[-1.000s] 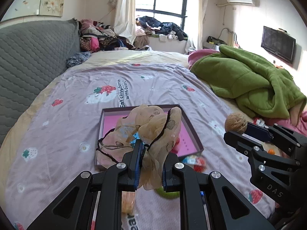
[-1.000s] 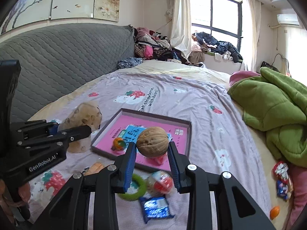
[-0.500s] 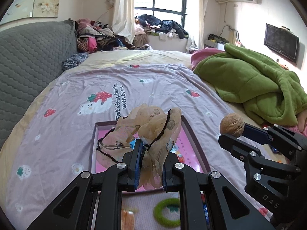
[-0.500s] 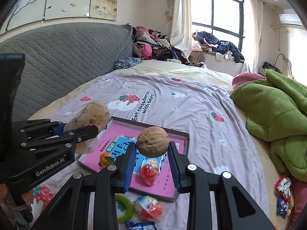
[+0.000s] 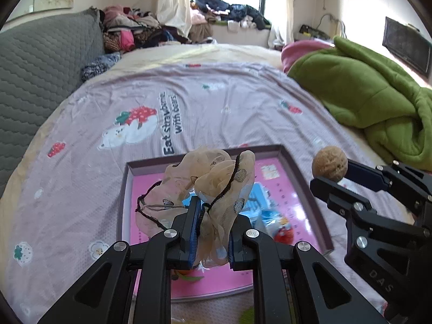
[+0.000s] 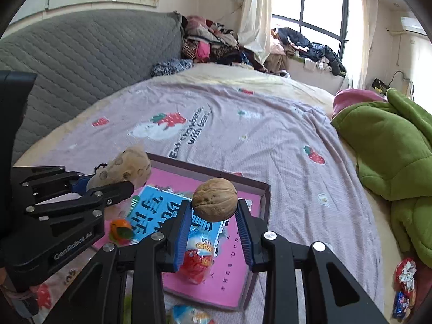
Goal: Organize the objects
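Two risks: right tongs [image 6: 214, 216] pinch the walnut [image 6: 214, 199] only at the tips over the pink tray [image 6: 266, 197] at lower centre, so it could roll off; left tongs [image 5: 209, 217] clamp the mesh scrunchie [image 5: 208, 178], which may snag on release.

Bed [image 6: 270, 135] under lilac strawberry-print sheet [image 5: 216, 113]; on it pink tray [image 6: 266, 202], green blanket [image 5: 364, 94], clothes pile [image 5: 127, 35].

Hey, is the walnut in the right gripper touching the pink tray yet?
Apart. The right wrist view shows the walnut clamped between the right gripper pads, held in the air above the pink tray, not resting on it.
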`<state>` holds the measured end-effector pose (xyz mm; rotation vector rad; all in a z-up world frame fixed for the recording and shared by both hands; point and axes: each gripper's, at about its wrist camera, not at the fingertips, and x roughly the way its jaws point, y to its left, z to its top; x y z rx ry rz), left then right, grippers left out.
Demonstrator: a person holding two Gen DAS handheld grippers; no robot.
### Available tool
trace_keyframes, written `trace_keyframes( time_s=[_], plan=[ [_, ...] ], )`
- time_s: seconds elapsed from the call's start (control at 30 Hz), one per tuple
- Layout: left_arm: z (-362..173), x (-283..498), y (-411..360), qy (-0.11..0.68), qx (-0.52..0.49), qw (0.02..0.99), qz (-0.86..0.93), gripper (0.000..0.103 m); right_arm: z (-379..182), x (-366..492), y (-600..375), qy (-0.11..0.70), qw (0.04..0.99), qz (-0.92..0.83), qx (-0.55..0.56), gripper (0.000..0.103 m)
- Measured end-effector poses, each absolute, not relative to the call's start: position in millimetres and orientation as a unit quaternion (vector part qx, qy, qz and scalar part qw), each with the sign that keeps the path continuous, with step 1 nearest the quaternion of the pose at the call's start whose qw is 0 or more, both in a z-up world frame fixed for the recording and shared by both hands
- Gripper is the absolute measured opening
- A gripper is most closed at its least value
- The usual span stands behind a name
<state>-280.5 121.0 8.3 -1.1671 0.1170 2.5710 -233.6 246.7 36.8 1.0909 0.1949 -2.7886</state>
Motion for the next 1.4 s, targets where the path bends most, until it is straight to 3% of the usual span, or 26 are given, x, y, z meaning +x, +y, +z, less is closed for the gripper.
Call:
trace_keyframes(
  time_s=[0.57,0.83,1.2,1.4],
  plan=[
    [-49.4,-344.9,118.4,0.061,-0.489,0.156,0.856,0.017,-35.5,-300.1,266.6,0.009,0.066,-0.886,0.459,0.034],
    [-71.0,-348.4,124.4,0.087,-0.508,0.149,0.844,0.018,-62.8,-322.8,256.4,0.026,0.058,-0.864,0.499,0.034],
    [-87.3,-354.3,120.3,0.098,-0.532,0.142,0.829,0.022,-69.1,-330.5,258.9,0.025,0.051,-0.854,0.517,0.034],
    [-86.4,-352.5,117.9,0.109,-0.537,0.141,0.825,0.029,-61.1,-329.3,256.6,0.019,0.052,-0.853,0.519,0.036]
  ],
)
